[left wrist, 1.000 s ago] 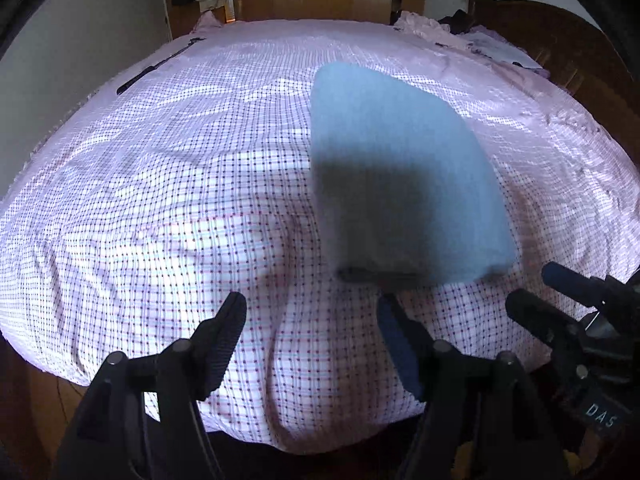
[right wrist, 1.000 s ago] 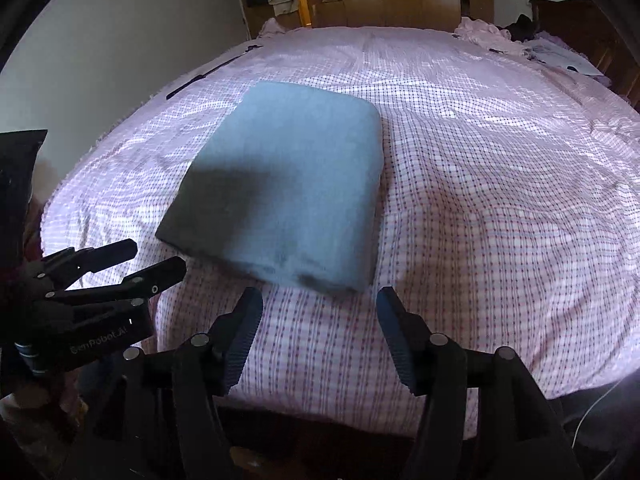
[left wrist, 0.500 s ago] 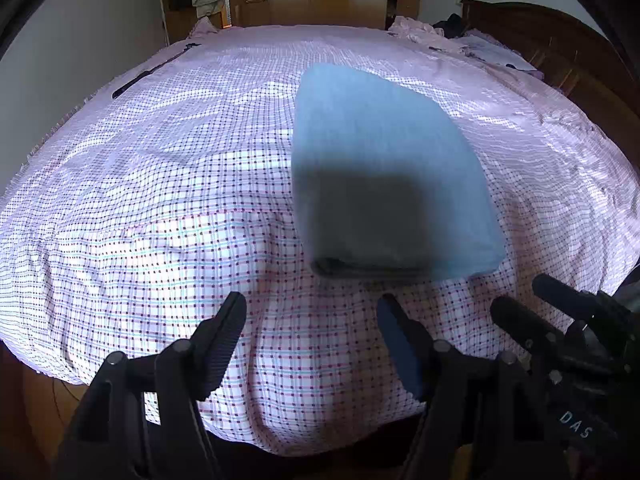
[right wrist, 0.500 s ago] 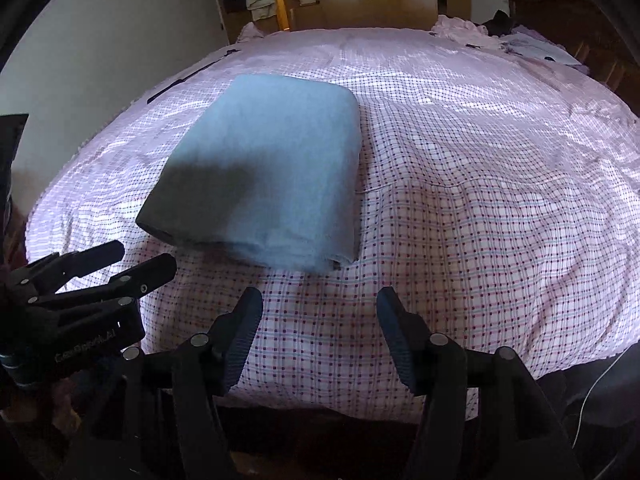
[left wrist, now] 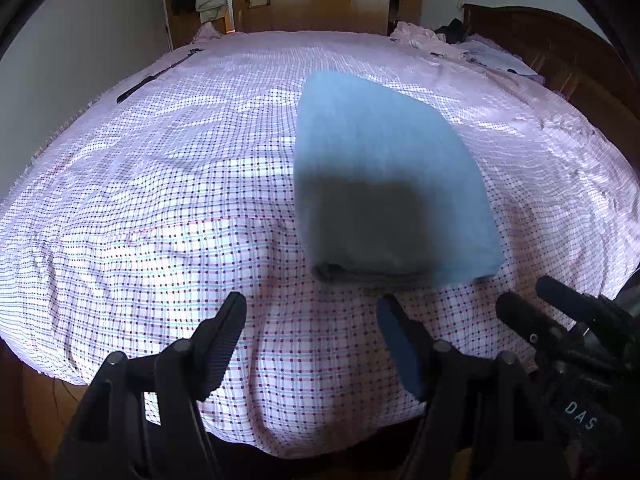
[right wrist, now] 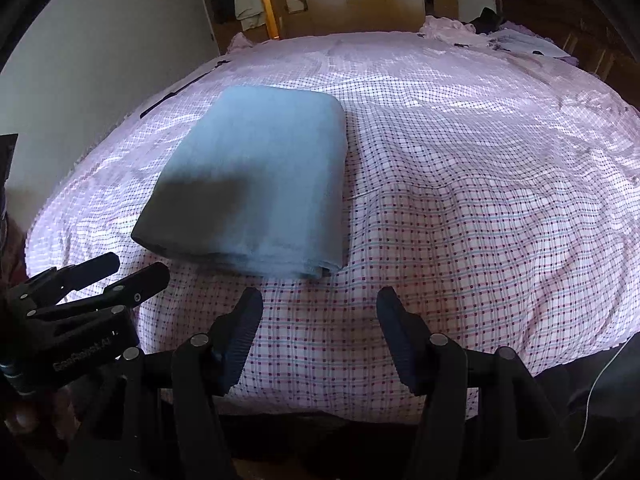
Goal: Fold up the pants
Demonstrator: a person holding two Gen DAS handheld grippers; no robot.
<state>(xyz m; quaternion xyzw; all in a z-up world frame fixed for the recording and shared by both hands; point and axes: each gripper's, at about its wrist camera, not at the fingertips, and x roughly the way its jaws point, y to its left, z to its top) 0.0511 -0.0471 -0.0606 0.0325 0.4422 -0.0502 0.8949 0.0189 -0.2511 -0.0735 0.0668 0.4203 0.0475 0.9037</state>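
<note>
The pants lie as a compact blue rectangle on the checked bedsheet, near the bed's front edge, with stacked layers showing along the near side. That tidy shape suggests to me the folding is finished and the bundle has simply been set down to rest.

Both tools hang just short of it, probably pulled clear so nothing drags the stack. The left gripper has its jaws apart over bare sheet, a little left of the bundle's near edge. The right gripper is also spread and empty, just before the near right corner.

A shadow darkens the bundle's near part, so loose hems there could be hidden.
</note>
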